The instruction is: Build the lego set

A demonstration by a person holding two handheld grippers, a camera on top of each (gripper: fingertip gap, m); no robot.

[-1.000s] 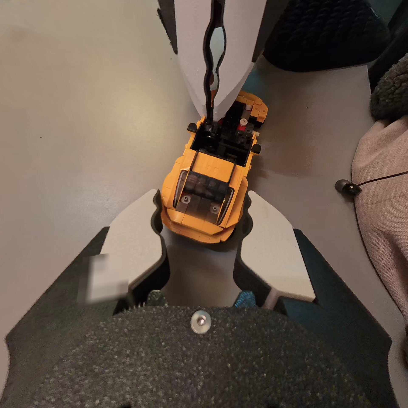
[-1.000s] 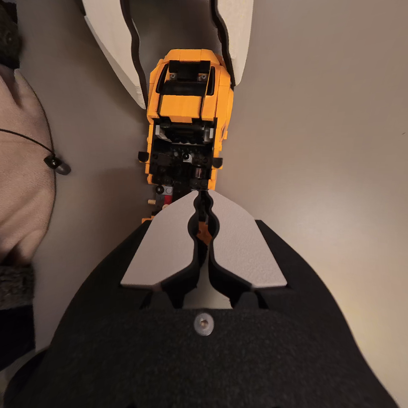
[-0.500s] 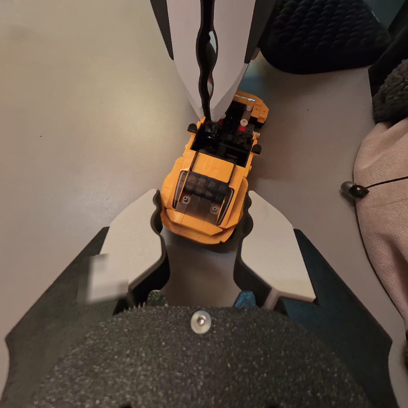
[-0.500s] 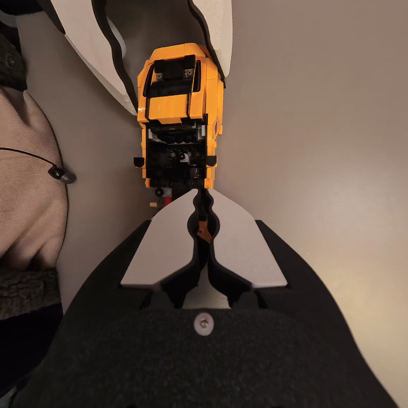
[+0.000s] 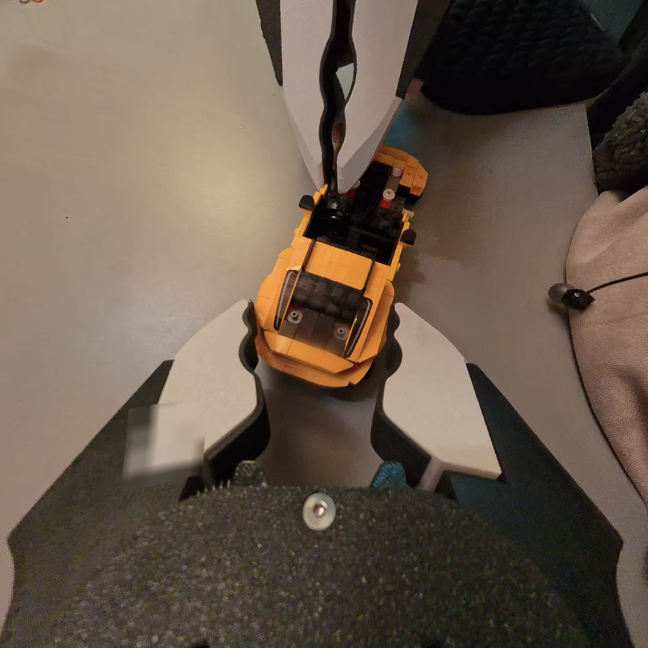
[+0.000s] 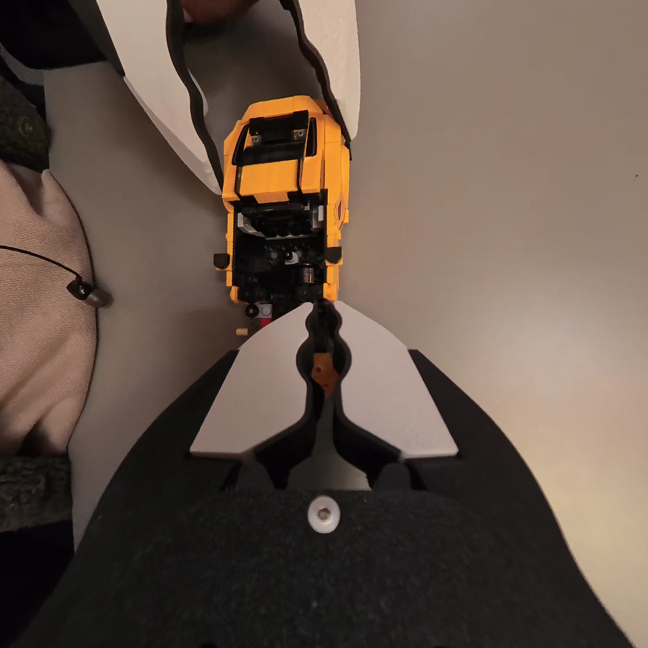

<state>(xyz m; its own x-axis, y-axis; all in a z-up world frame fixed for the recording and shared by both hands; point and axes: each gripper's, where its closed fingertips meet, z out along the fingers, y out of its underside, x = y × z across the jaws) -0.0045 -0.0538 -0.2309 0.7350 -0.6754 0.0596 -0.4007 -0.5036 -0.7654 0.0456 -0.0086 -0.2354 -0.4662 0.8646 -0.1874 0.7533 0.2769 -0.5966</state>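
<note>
An orange lego car (image 5: 329, 287) with an open black cockpit stands on the grey table (image 5: 122, 210). My left gripper (image 5: 321, 315) is shut on the car's front end, one pad against each side. It shows at the top of the right wrist view, with its fingers (image 6: 164, 115) flanking the nose of the car (image 6: 284, 175). My right gripper (image 6: 321, 305) is shut on a small black piece (image 6: 321, 326) at the rear edge of the cockpit. In the left wrist view the right gripper (image 5: 331, 179) comes down from the top, tips at the cockpit's rear left corner.
A beige garment (image 5: 613, 315) with a black drawstring toggle (image 5: 571, 296) lies to the right of the car, and on the left in the right wrist view (image 6: 84, 292). Dark knit fabric (image 5: 508, 52) lies beyond the car. A small tan peg (image 6: 242, 331) sticks out near the car's rear. About 8 cm separates my left fingertips from my right.
Almost nothing has moved. The right gripper has tilted slightly while its tips stay at the cockpit's rear. The car and the left gripper have not moved.
</note>
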